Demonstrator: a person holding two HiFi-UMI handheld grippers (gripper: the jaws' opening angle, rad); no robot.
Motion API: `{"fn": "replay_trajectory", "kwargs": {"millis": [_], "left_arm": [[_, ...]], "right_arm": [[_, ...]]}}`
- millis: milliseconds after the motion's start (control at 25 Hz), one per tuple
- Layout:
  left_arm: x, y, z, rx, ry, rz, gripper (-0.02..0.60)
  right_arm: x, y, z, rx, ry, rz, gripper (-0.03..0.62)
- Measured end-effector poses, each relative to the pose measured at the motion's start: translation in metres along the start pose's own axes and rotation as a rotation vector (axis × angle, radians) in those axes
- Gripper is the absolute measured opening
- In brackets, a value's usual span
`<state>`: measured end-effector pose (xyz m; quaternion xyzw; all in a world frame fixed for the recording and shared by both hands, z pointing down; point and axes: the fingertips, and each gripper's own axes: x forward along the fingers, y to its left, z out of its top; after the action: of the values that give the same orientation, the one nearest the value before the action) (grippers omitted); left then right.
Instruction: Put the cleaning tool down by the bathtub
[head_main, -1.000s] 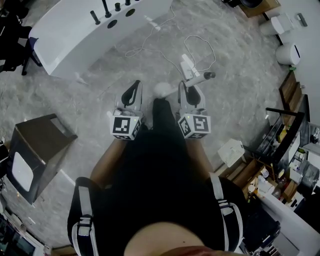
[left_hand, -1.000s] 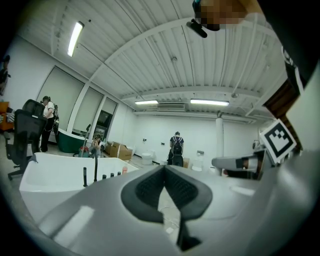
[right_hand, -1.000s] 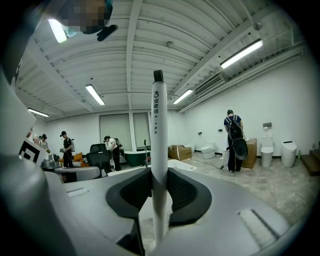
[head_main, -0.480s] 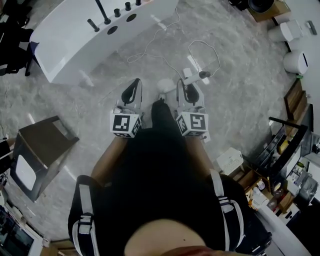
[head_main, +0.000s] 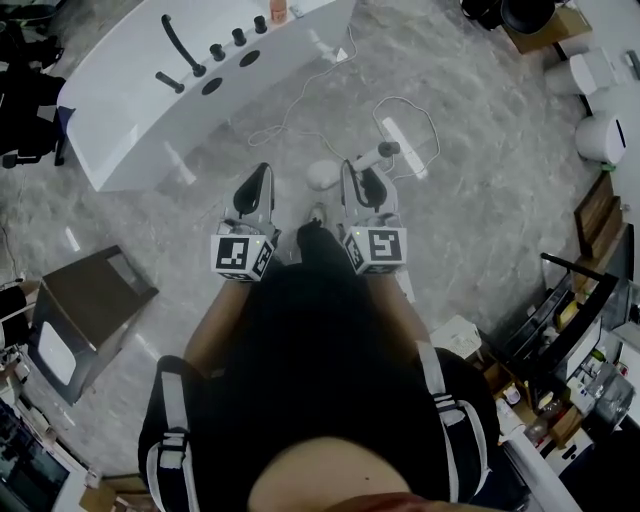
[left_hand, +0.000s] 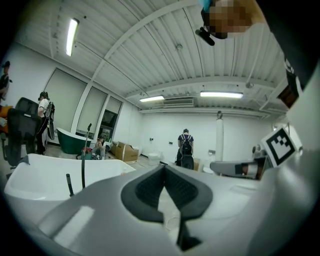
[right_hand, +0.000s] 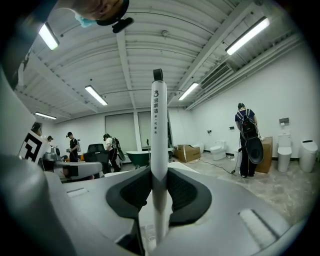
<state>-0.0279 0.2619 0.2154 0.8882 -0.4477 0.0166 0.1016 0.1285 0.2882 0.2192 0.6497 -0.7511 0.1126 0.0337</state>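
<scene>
The cleaning tool (head_main: 372, 155) is a white stick with a dark end and a round white head. My right gripper (head_main: 358, 180) is shut on it above the marble floor. In the right gripper view the white handle (right_hand: 158, 145) stands upright, clamped between the dark pads of the right gripper (right_hand: 159, 172). My left gripper (head_main: 258, 185) hangs beside it to the left, shut with nothing in it; its pads meet at the tips of the left gripper (left_hand: 164, 170). The white bathtub (head_main: 130, 110) with black taps lies ahead to the left, and its rim shows as the bathtub (left_hand: 45, 175).
A white power strip (head_main: 412, 158) with a looping cable lies on the floor just right of the tool. A dark box (head_main: 85, 310) stands at the left. White toilets (head_main: 612, 135) and a cluttered shelf (head_main: 570, 310) line the right. People stand far off.
The bathtub has slid lower in the head view, so the person and both grippers have moved closer to it. The grip on the tool is unchanged.
</scene>
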Motion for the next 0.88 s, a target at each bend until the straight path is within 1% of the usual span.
{"fn": "replay_trajectory", "kwargs": {"millis": [240,480,680,880], "left_arm": [[0.041,-0.007,0.007,0.014,-0.027,0.035,0.009],[0.066,0.003,0.015,0.019,-0.033,0.053,0.009],[0.088,0.018,0.012,0.019,-0.029,0.046,0.009],[0.124,0.037,0.009,0.015,-0.021,0.014,0.009]], "right_arm": [[0.033,-0.039,0.007,-0.019,-0.005,0.021,0.095],[0.061,-0.055,0.012,-0.016,-0.002,0.023,0.095],[0.087,-0.060,0.008,-0.021,0.012,0.019,0.095],[0.121,-0.067,0.007,-0.024,0.017,-0.007,0.095]]}}
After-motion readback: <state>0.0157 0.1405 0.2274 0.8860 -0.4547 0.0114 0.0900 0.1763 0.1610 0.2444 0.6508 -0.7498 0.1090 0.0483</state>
